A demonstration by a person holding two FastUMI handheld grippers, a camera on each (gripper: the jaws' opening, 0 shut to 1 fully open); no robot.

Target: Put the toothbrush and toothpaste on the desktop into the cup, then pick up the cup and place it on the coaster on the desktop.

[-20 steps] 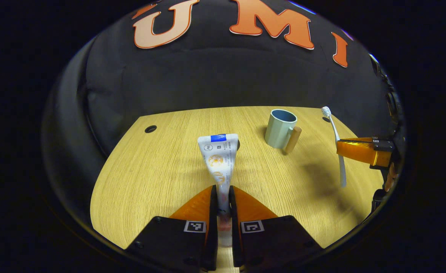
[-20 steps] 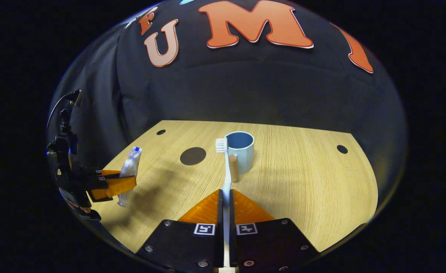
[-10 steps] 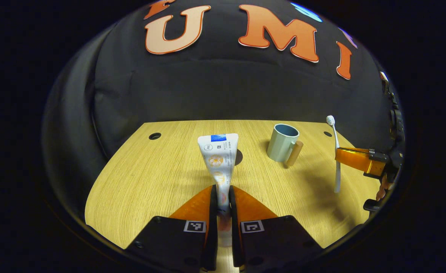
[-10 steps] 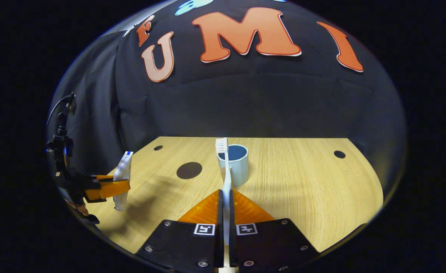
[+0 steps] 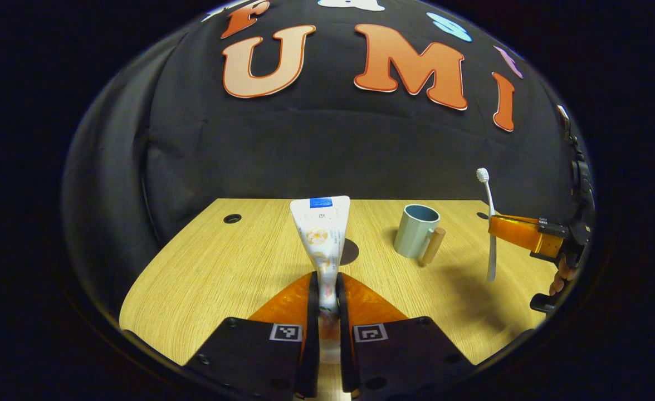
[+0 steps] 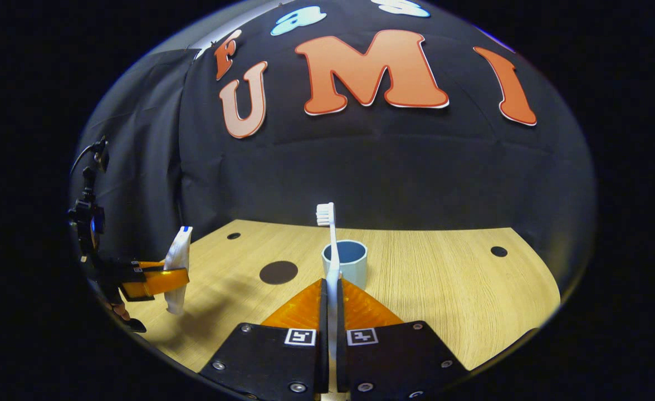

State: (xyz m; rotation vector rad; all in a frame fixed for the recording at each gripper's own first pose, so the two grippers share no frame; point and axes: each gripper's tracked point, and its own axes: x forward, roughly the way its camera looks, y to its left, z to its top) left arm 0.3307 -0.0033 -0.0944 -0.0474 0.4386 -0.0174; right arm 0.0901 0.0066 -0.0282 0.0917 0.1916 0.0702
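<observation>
Your left gripper (image 5: 327, 289) has its jaws clamped on the toothpaste (image 5: 322, 239), both orange fingers (image 5: 291, 301) pressing the lower part of the tube, which stands up straight out of the jaws with its flat crimped end on top and clear of the desktop (image 5: 210, 278). Ahead of those jaws and off to their right stands the cup (image 5: 415, 230), pale blue-green, upright and open, with a wooden handle (image 5: 432, 245) on its right side; the dark round coaster (image 5: 350, 252) lies flat just behind the tube, partly hidden by it. Your right gripper (image 6: 331, 289) is closed on the toothbrush (image 6: 330, 250), gripping the handle low down so the brush rises upright from between the jaws, bristle head on top. In the right gripper view the cup (image 6: 345, 262) sits straight ahead of those jaws, just behind the brush, and the coaster (image 6: 278, 272) lies to the cup's left, apart from it
</observation>
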